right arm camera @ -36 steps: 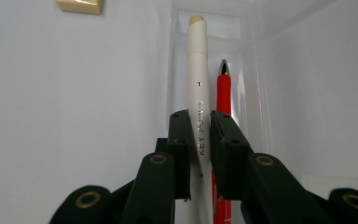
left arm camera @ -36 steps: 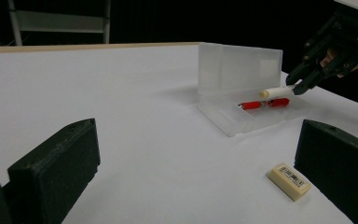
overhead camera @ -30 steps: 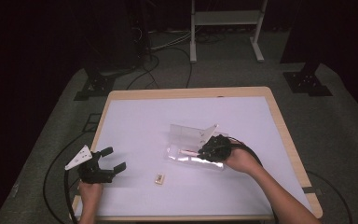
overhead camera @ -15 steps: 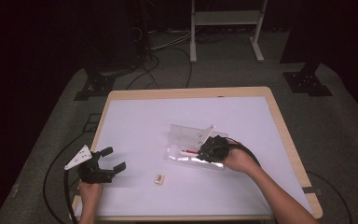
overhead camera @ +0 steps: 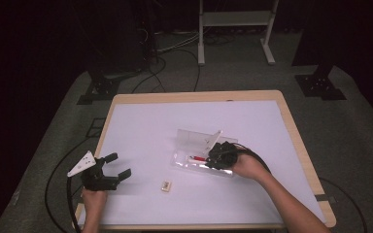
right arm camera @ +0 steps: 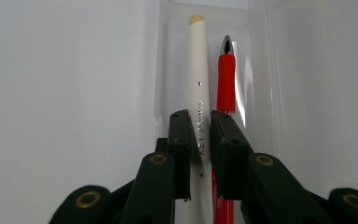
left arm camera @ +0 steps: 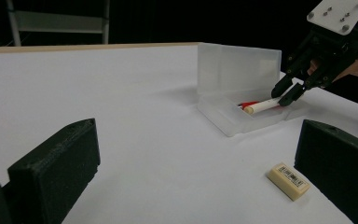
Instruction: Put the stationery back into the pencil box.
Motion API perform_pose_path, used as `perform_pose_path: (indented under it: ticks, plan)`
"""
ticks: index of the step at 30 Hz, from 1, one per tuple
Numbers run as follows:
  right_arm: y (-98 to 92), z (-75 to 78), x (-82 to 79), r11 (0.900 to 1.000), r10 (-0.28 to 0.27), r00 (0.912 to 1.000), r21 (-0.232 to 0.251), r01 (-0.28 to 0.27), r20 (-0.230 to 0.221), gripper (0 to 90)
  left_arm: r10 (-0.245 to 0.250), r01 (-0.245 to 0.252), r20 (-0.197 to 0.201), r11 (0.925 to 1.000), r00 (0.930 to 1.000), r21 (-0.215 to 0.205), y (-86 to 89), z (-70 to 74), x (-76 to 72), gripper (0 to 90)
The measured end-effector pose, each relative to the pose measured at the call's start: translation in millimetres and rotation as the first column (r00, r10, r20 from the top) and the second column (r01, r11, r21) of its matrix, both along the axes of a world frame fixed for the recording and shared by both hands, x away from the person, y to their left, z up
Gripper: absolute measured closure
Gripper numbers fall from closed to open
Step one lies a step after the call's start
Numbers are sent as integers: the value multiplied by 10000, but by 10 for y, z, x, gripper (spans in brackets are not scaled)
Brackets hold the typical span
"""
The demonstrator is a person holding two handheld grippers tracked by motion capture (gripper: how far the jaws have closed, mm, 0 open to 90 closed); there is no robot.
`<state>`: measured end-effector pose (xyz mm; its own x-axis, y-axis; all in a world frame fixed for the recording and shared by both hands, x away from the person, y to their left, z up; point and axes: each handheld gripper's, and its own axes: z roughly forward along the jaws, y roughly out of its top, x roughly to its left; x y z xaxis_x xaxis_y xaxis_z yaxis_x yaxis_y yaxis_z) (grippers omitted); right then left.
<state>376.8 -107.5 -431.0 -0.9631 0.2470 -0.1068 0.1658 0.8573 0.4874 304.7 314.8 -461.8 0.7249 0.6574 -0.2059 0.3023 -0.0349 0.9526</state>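
A clear plastic pencil case lies open on the white table, its lid standing upright. My right gripper is shut on a white pen and holds it tilted, one end over the case. A red pen lies in the case beside it. My left gripper rests open near the table's front left, its jaws wide apart with nothing between them.
A small cream eraser with a barcode label lies on the table between the two grippers. The table's wooden rim borders the white top. Cables and stand legs lie on the floor beyond.
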Motion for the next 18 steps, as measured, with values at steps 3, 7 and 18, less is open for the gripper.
perform_pose_path:
  ticks: [3, 7, 18]
  plan:
    - [1, -12, 6, 10000, -17, 10000, -18, 16, -54, 780, 5, -5, -6, 10000, 10000, -17, 1, -1, 1, 0]
    - [13, -19, 1, 10000, -14, 10000, -21, 14, -92, 780, 2, -2, 2, 10000, 10000, -2, 0, 0, 0, 0]
    - [9, -52, 20, 9998, -124, 9995, -145, 120, -286, 780, 1, -1, 1, 10000, 10000, -6, 0, 0, 0, 0]
